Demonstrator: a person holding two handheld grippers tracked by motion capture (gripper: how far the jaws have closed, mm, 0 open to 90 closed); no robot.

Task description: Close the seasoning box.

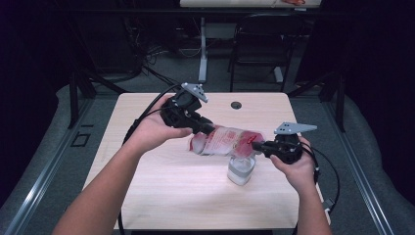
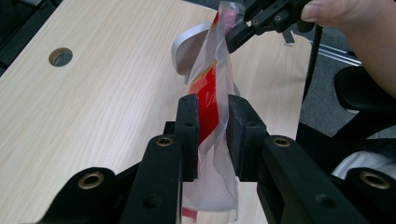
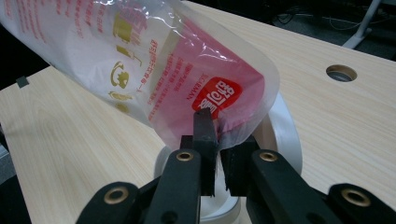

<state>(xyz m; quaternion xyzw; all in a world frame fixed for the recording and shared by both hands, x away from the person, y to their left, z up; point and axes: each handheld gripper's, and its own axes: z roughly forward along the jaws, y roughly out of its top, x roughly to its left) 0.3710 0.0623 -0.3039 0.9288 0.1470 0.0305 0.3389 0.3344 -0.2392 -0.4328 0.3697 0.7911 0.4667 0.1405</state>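
A clear plastic pouch (image 1: pixel 226 141) with red print and a white fill is held lengthwise above the middle of the pale wooden counter (image 1: pixel 161 196), stretched between the two grippers. The left gripper (image 1: pixel 208 128) has its fingers (image 2: pixel 189 126) clamped on one end of the pouch; in the left gripper view the film, with a red band on it, is squeezed flat between the two black pads. The right gripper (image 1: pixel 258 145) has its fingers (image 3: pixel 205 135) clamped on the other end, pinching the edge of the pouch by the red patch with white lettering, as the right gripper view shows. The pouch lies nearly level, its left end slightly higher, and is clear of the counter.

Right beneath the end held by the right gripper stands a white cup-like container (image 1: pixel 241 169) on the counter, its mouth facing up; the red end of the pouch hangs over its rim. Whether the pouch touches the rim cannot be told.

A round cable hole (image 1: pixel 236 105) sits near the far edge of the counter, well apart from the pouch
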